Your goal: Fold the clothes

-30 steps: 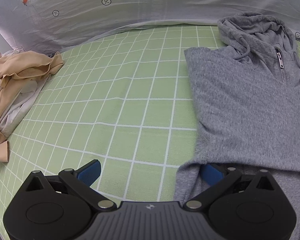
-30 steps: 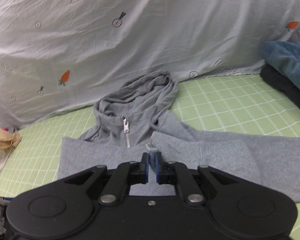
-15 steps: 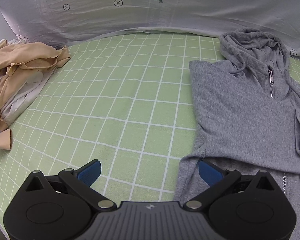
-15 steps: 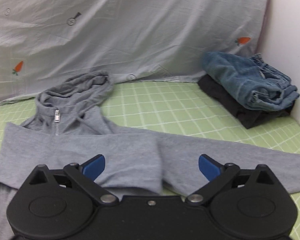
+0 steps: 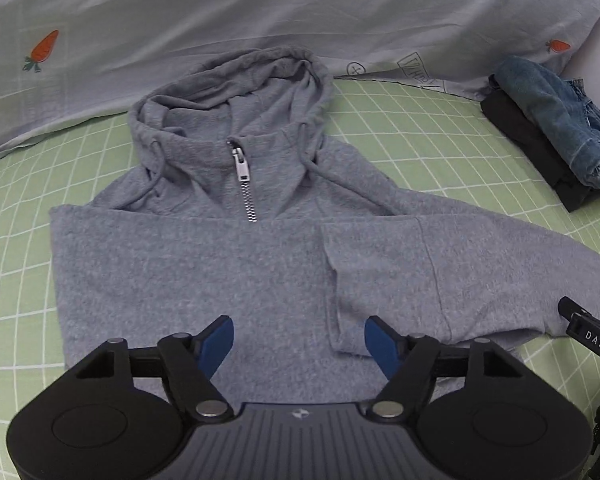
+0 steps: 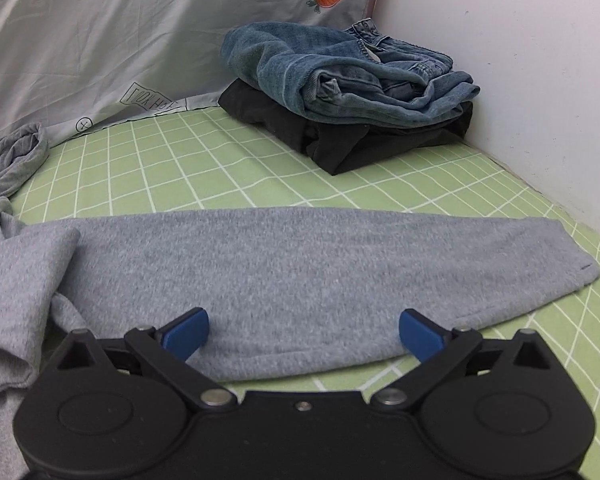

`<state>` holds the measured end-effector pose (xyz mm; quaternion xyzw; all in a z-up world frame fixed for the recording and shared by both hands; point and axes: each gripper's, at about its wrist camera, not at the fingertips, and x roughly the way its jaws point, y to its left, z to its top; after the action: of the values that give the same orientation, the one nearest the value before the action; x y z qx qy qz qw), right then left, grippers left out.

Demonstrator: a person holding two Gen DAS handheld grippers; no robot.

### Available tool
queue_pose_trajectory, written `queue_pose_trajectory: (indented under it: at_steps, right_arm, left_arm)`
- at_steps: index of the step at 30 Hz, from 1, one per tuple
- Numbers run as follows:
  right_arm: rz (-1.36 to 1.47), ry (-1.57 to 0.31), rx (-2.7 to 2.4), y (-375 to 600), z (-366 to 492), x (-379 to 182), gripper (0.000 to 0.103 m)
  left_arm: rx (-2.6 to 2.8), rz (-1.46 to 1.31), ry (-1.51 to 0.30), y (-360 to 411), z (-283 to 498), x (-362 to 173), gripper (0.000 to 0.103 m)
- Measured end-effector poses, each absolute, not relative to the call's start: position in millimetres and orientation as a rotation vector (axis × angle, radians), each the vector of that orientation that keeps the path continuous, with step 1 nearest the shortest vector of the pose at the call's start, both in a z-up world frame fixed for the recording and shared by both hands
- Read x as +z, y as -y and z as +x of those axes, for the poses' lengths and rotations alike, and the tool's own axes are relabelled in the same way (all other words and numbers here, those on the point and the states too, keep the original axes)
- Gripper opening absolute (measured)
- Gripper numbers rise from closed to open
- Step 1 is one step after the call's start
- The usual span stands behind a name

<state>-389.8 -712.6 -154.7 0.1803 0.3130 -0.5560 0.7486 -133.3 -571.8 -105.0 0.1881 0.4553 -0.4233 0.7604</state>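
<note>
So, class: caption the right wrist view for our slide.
Open right gripper above grey hoodie's outstretched sleeve; folded blue jeans stacked behind.

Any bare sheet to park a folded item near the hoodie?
Free: green sheet between the outstretched sleeve and the jeans stack; also the strip left of the hoodie. Crowded: the far right corner, taken by jeans on a black garment.

green grid-check bed sheet (image 6: 228,168); pale blue carrot-print cloth (image 5: 260,4) draped along the back; plain white wall (image 6: 520,60) on right; even lighting
</note>
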Motion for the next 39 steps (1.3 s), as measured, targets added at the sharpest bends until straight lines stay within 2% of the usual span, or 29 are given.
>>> queue_pose_trajectory:
  at_steps: [3,5,6,7,10,21,28,33,37,39]
  right_arm:
    - [0.389,-0.659,-1.199,711.8,-388.6,-157.3,0.103]
    - [0.383,-0.636,-1.191,711.2,-388.0,-159.5,0.103]
    - [0.38,-0.625,-1.187,710.9,-387.7,-160.6,0.103]
    - [0.378,-0.616,-1.184,710.8,-387.3,-161.5,0.103]
    - [0.38,-0.616,-1.175,711.8,-385.9,-161.7,0.103]
    - [0.396,-0.61,-1.16,713.4,-386.6,-162.9,0.103]
    - [0.395,-0.61,-1.157,714.1,-386.4,-163.0,0.103]
    - [0.396,-0.61,-1.153,714.9,-386.9,-163.0,0.103]
    - [0.397,-0.61,-1.149,715.7,-387.4,-163.0,0.103]
    - [0.398,-0.609,-1.147,716.1,-387.7,-163.0,0.103]
  left_arm:
    - [-0.952,0.395,-1.008,586.9,-134.6,-110.8,0.057]
    - [-0.962,0.392,-1.02,593.9,-135.1,-113.7,0.041]
    - [-0.956,0.402,-1.025,597.4,-135.1,-115.2,0.022]
    - [-0.942,0.414,-1.024,599.8,-135.1,-116.5,0.015]
    - [-0.935,0.398,-1.024,598.3,-134.5,-116.3,0.009]
    - [-0.807,0.432,-0.915,563.9,-125.5,-85.6,0.006]
    - [-0.606,0.411,-0.921,508.7,-85.3,-76.1,0.006]
    - [-0.508,0.411,-0.972,483.8,-63.6,-91.7,0.007]
    - [-0.485,0.44,-1.002,480.1,-60.2,-107.4,0.015]
    - [-0.469,0.478,-0.996,483.8,-62.6,-110.2,0.027]
